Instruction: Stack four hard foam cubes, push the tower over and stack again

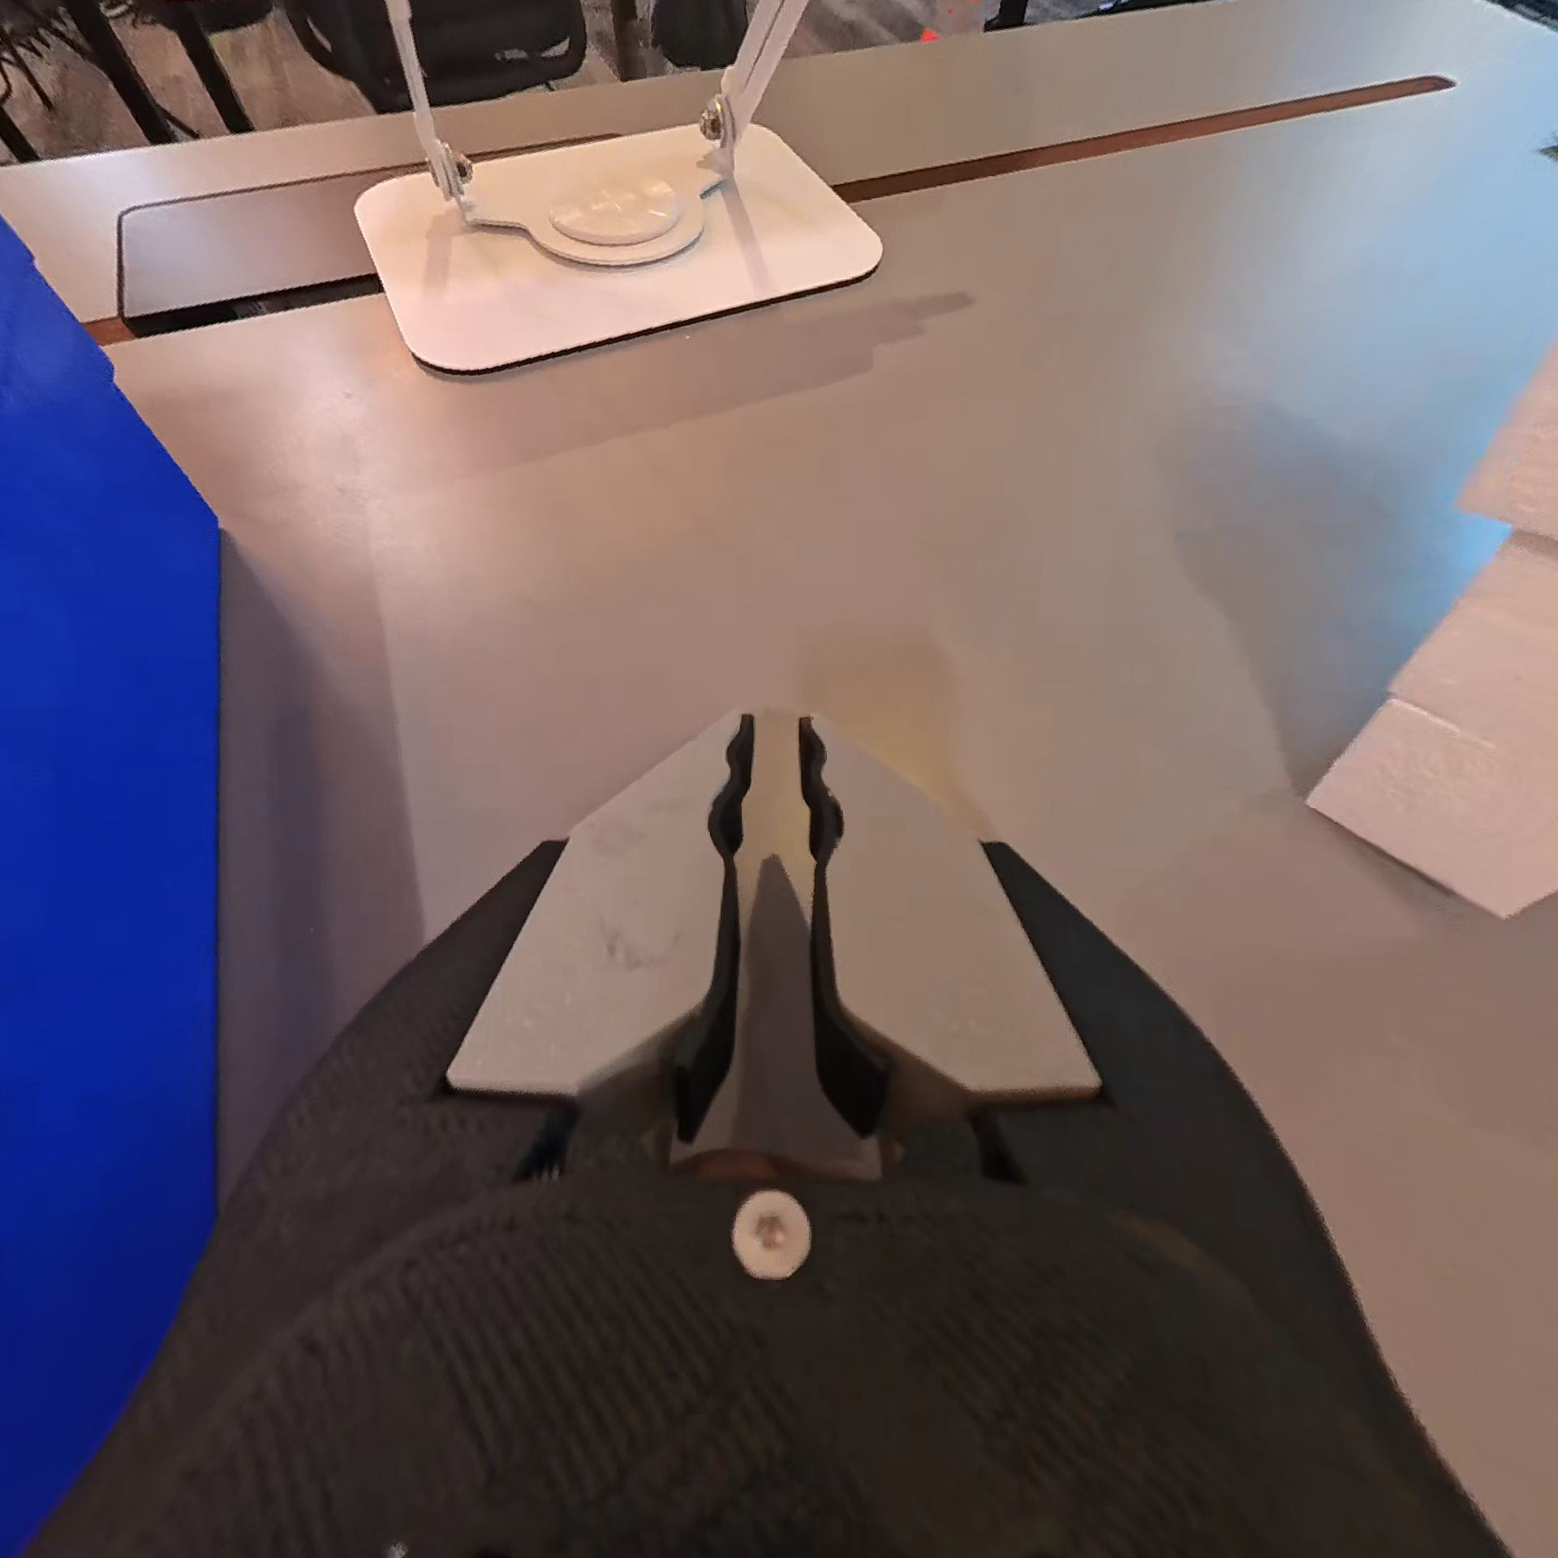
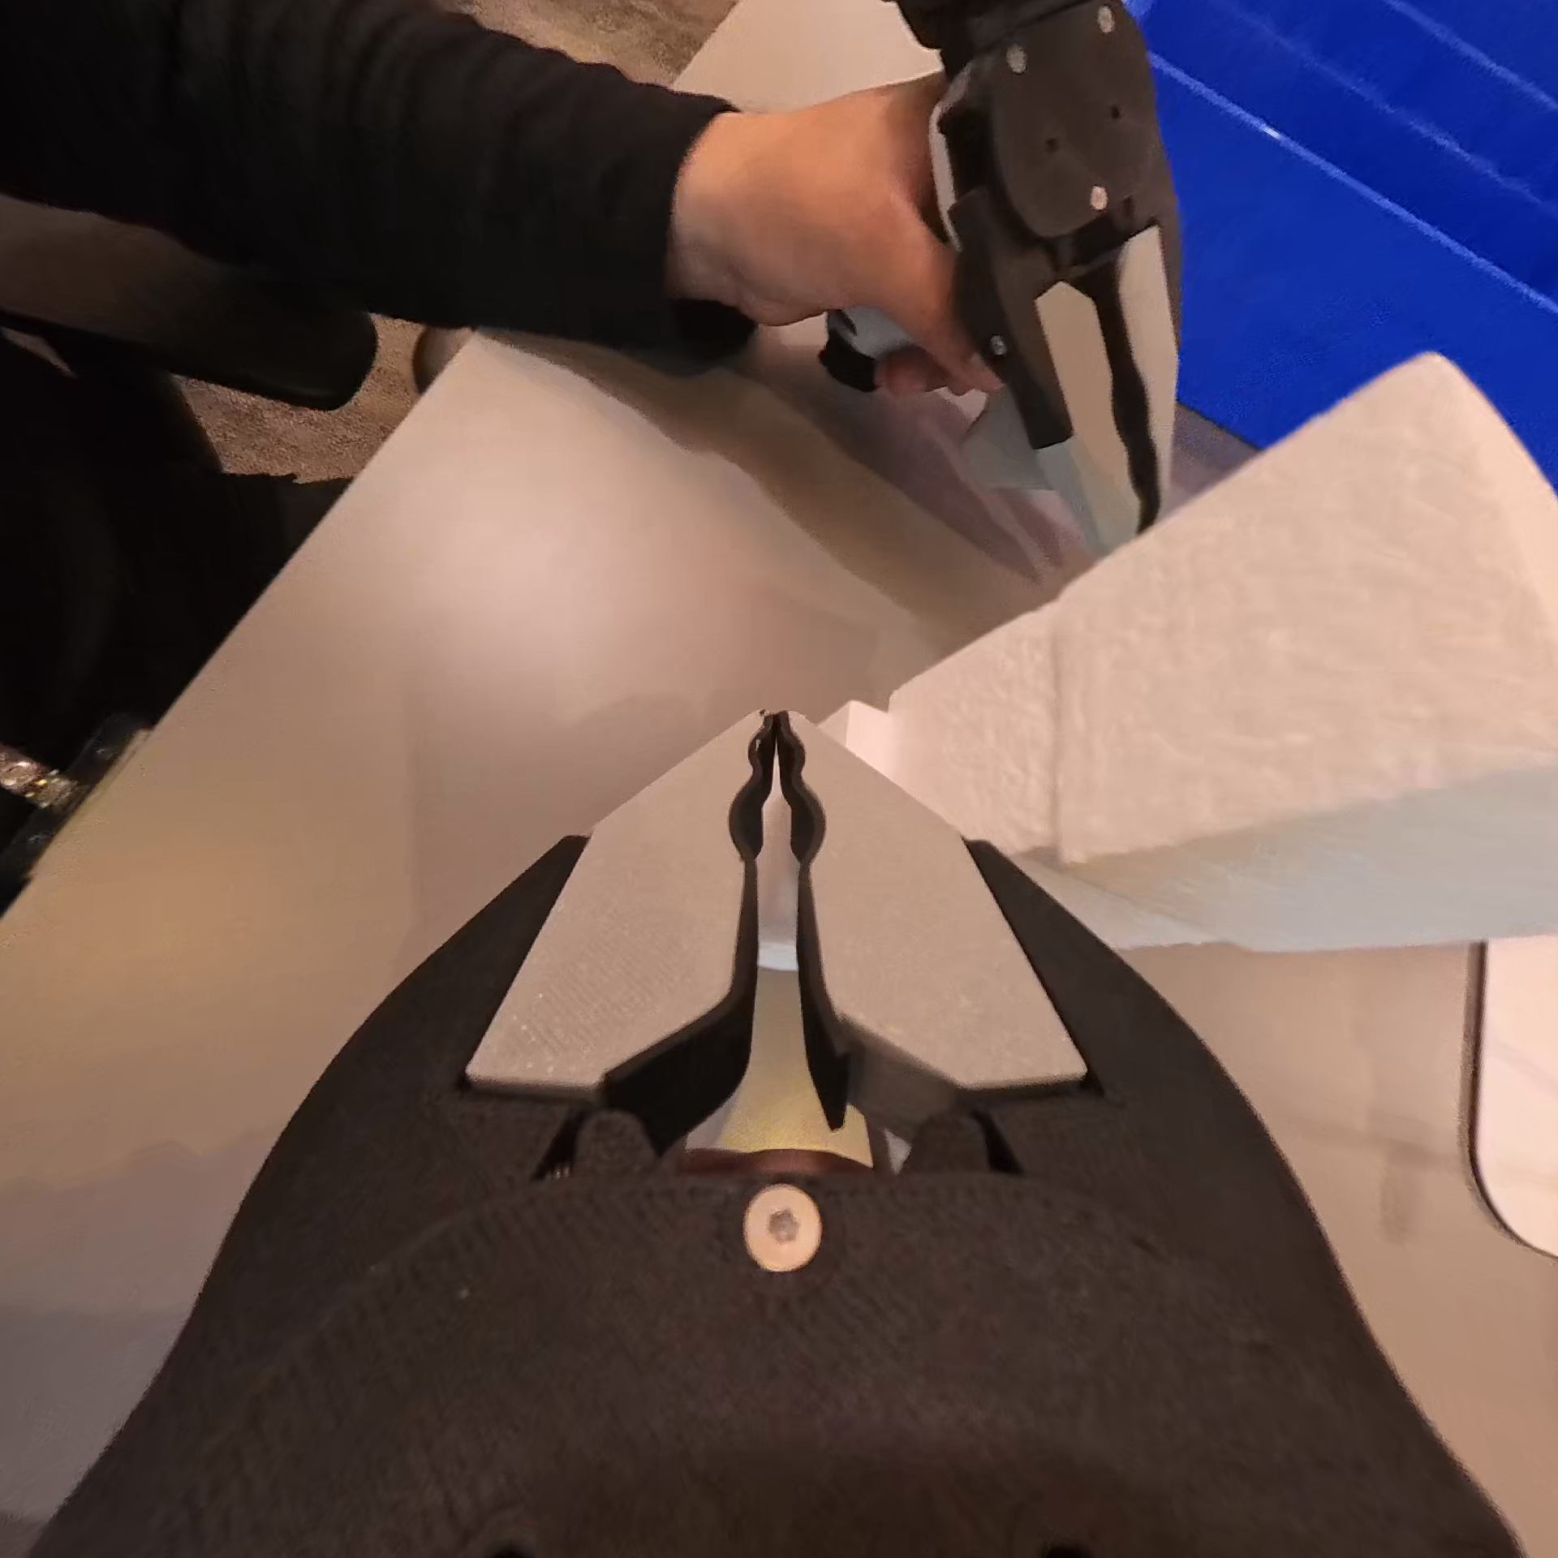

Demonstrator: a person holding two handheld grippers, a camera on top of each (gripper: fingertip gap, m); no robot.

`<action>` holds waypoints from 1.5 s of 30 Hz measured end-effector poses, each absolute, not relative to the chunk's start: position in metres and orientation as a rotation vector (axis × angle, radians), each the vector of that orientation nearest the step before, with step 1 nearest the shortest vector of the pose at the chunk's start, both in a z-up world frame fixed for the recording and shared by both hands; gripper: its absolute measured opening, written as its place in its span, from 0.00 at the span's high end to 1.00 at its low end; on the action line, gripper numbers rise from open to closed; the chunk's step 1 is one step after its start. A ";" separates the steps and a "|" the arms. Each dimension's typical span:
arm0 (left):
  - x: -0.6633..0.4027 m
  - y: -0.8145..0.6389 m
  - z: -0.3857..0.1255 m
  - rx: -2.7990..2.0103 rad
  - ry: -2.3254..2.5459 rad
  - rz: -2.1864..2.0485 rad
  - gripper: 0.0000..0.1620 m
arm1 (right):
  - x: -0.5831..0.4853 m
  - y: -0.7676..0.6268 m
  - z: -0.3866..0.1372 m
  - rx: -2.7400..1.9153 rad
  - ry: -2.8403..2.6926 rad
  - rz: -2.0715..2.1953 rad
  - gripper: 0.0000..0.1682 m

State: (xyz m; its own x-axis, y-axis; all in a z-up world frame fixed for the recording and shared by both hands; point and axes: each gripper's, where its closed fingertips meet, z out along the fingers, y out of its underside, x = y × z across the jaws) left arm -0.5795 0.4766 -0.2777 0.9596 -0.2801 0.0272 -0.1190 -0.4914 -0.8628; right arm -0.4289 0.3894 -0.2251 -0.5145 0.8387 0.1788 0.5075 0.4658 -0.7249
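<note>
White hard foam cubes (image 1: 1467, 792) lie tilted in a leaning row at the right edge of the left wrist view, apart from my left gripper (image 1: 774, 721). Its jaws are nearly together with a narrow slit between them, and it holds nothing over the bare grey table (image 1: 674, 548). In the right wrist view my right gripper (image 2: 776, 717) is shut and empty. A large foam cube (image 2: 1222, 674) hangs tilted just to its right, and another cube's corner (image 2: 851, 729) shows behind the fingertips. The left gripper (image 2: 1121, 497) shows farther off, held by a hand (image 2: 801, 219).
A blue bin (image 1: 101, 674) stands close on the left; it also shows in the right wrist view (image 2: 1366, 211). A white lamp base (image 1: 615, 253) sits at the table's back by a long slot (image 1: 1096, 143). A black sleeve (image 2: 337, 152) crosses above the table edge. Tip to tip, the grippers are about 20 cm apart.
</note>
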 end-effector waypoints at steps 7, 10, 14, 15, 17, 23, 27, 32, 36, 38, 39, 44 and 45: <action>-0.581 0.476 -0.278 -2.089 0.262 -0.228 0.93 | -0.438 0.391 -0.222 -1.100 -2.105 0.893 1.00; -0.580 0.476 -0.279 -2.094 0.272 -0.227 0.93 | -0.425 0.392 -0.220 -1.109 -2.032 0.897 1.00; -0.578 0.476 -0.280 -2.099 0.291 -0.214 0.93 | -0.402 0.403 -0.223 -1.144 -1.887 0.862 1.00; -0.577 0.476 -0.281 -2.101 0.295 -0.213 0.92 | -0.397 0.411 -0.223 -1.152 -1.816 0.825 1.00; -0.576 0.476 -0.283 -2.108 0.305 -0.205 0.92 | -0.386 0.431 -0.216 -1.154 -1.635 0.755 1.00; -0.567 0.477 -0.291 -2.126 0.379 -0.168 0.92 | -0.352 0.474 -0.220 -1.341 -1.375 0.665 1.00; -0.556 0.474 -0.290 -2.108 0.451 -0.175 0.91 | -0.343 0.490 -0.221 -1.404 -1.299 0.610 1.00; -0.528 0.461 -0.268 -1.994 0.530 -0.382 0.96 | -0.343 0.495 -0.239 -1.450 -1.354 0.540 1.00; -0.493 0.427 -0.212 -1.694 0.696 -0.669 1.00 | -0.339 0.502 -0.237 -1.419 -1.334 0.456 1.00; -0.467 0.395 -0.189 -1.540 0.825 -0.879 1.00 | -0.337 0.504 -0.232 -1.414 -1.303 0.471 1.00; -0.456 0.385 -0.187 -1.512 0.879 -0.939 1.00 | -0.336 0.504 -0.231 -1.416 -1.293 0.486 1.00; -0.417 0.389 -0.245 -1.721 1.058 -0.815 0.99 | -0.334 0.509 -0.233 -1.436 -1.287 0.453 1.00; -0.411 0.393 -0.259 -1.770 1.078 -0.757 0.99 | -0.334 0.509 -0.233 -1.434 -1.287 0.447 1.00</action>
